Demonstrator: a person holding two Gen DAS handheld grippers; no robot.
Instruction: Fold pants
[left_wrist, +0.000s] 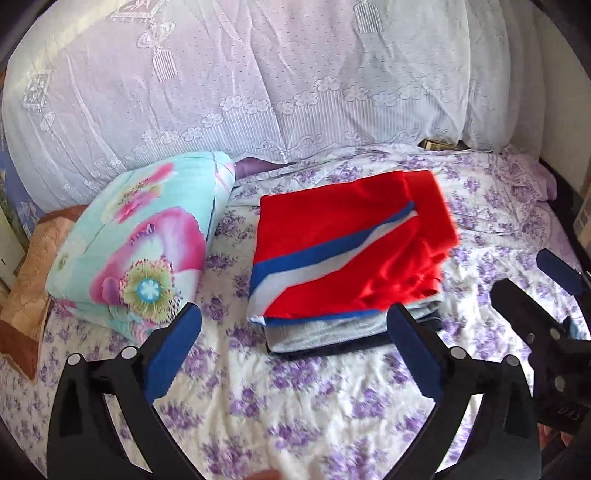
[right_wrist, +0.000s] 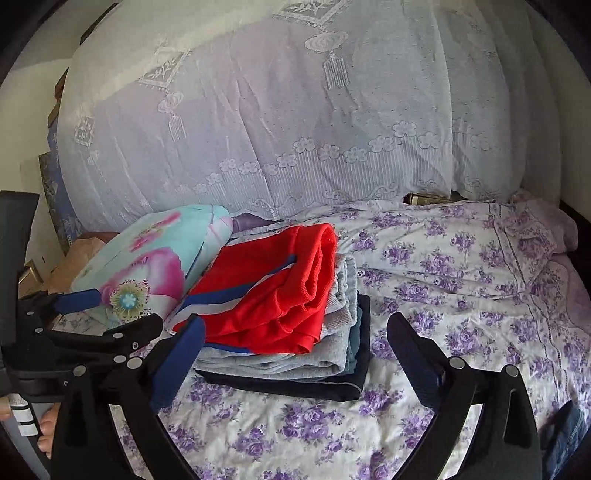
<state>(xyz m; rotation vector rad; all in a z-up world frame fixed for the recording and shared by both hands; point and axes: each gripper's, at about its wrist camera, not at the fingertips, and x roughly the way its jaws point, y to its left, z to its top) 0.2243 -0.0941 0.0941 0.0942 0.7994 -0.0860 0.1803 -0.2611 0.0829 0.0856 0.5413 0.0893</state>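
Folded red pants (left_wrist: 351, 243) with a blue and white stripe lie on top of a stack of folded grey and dark clothes (left_wrist: 332, 332) on the bed. They also show in the right wrist view (right_wrist: 273, 299), above the stack (right_wrist: 295, 369). My left gripper (left_wrist: 295, 350) is open and empty, just in front of the stack. My right gripper (right_wrist: 295, 354) is open and empty, with the stack's near edge between its fingers. The right gripper also shows at the right edge of the left wrist view (left_wrist: 532, 280).
The bed has a white sheet with purple flowers (right_wrist: 461, 280). A turquoise floral pillow (left_wrist: 136, 251) lies left of the stack. A large bundle under white lace (left_wrist: 277, 81) fills the back. A brown cloth (left_wrist: 26, 295) lies at far left.
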